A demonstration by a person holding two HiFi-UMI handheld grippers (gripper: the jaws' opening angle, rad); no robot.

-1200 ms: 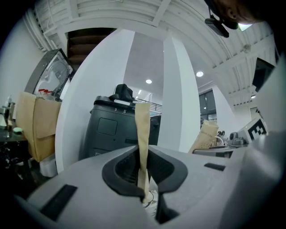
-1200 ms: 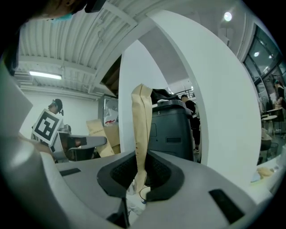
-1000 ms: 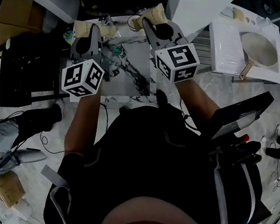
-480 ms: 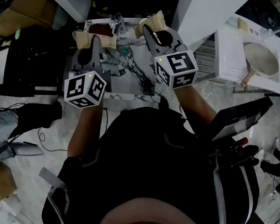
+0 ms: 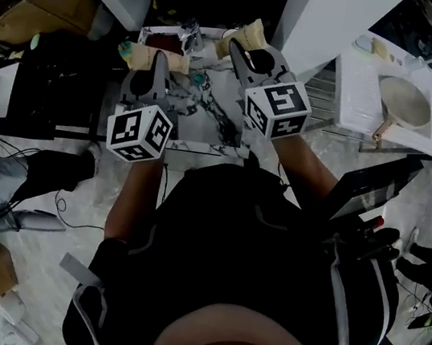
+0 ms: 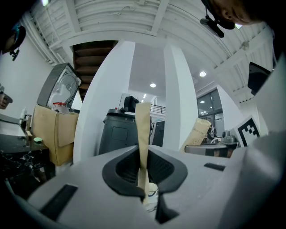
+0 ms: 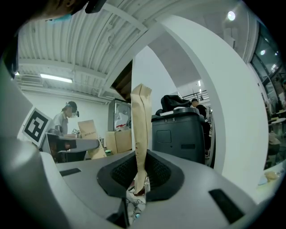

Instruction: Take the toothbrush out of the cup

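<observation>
My left gripper (image 5: 157, 59) and right gripper (image 5: 250, 36) are held level side by side over a small marble-topped table (image 5: 206, 130). In the left gripper view the tan pads (image 6: 143, 129) of the left gripper (image 6: 143, 134) stand pressed together with nothing between them. A small white cup (image 6: 152, 193) shows below them. The right gripper (image 7: 140, 129) is likewise shut, its tan pads (image 7: 141, 112) touching above some clutter (image 7: 136, 199). I cannot make out a toothbrush. Small items, one of them teal (image 5: 199, 81), lie on the table in the dim head view.
A white pillar (image 5: 338, 16) rises behind the table. To the right stands a white rack holding a pan (image 5: 403, 96). Cardboard boxes (image 5: 30, 8) and black gear are at the left, with cables on the floor (image 5: 56, 207). A black bin (image 6: 118, 134) stands ahead. A person (image 7: 62, 120) works at the far left.
Both grippers have edged forward over the small table, mostly in the first half second. Their jaws look the same throughout.
</observation>
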